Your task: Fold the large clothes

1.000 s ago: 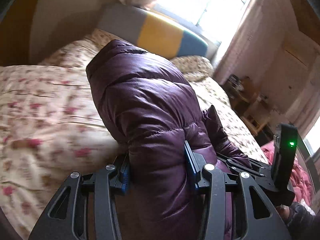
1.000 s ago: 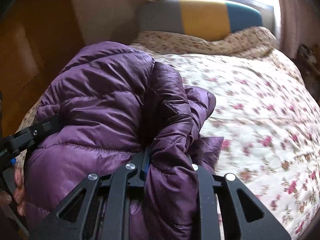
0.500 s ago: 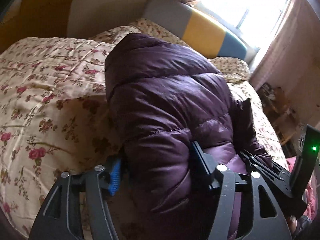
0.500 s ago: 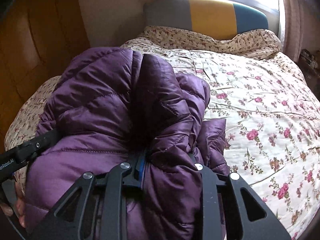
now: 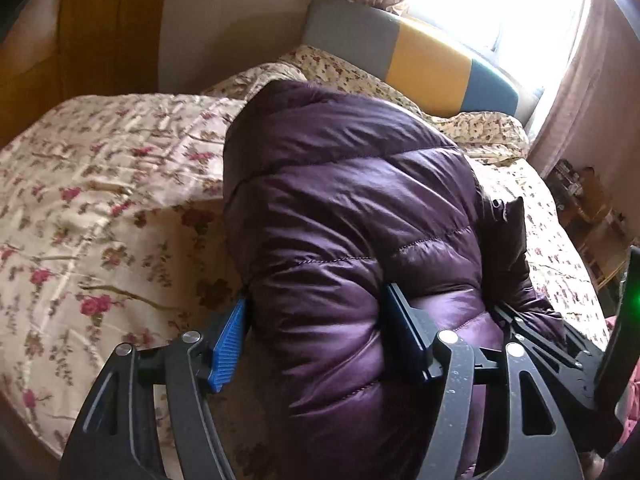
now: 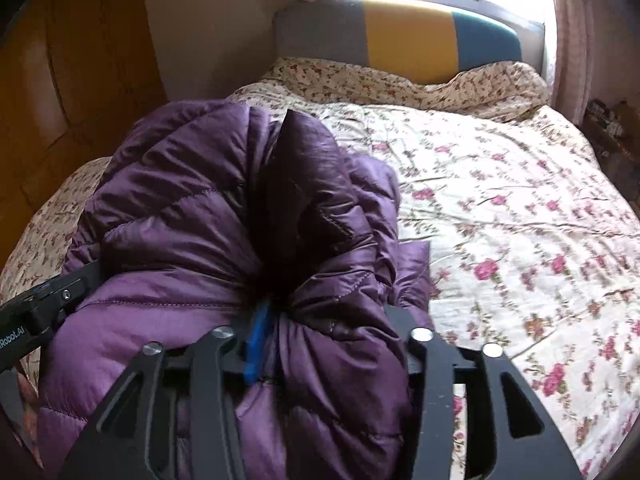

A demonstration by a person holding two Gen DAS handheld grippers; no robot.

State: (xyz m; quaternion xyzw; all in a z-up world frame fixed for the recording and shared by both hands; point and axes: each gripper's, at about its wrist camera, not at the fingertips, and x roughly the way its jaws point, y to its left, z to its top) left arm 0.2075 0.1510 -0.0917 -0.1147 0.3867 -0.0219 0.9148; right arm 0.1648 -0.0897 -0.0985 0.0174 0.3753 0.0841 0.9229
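Observation:
A bulky purple quilted down jacket [image 5: 352,216] lies bunched on the floral bedspread [image 5: 100,208]. My left gripper [image 5: 320,332] is closed around a thick fold at its near edge, blue pads [image 5: 228,340] pressed into the padding. In the right wrist view the same jacket [image 6: 192,208] fills the left half. My right gripper [image 6: 332,340] is shut on a gathered fold at its right end. The right finger is mostly buried in fabric. The left gripper's body [image 6: 44,304] shows at the left edge.
The bed [image 6: 500,200] stretches away to a grey, yellow and teal headboard [image 6: 408,36] under a bright window. A wooden wardrobe [image 6: 80,80] stands on the left. A cluttered bedside stand [image 5: 580,188] is at the right.
Both grippers have kept their hold and carried the jacket farther over the bed toward the headboard. The jacket has settled lower onto the bedspread. The left gripper's blue pad shows more.

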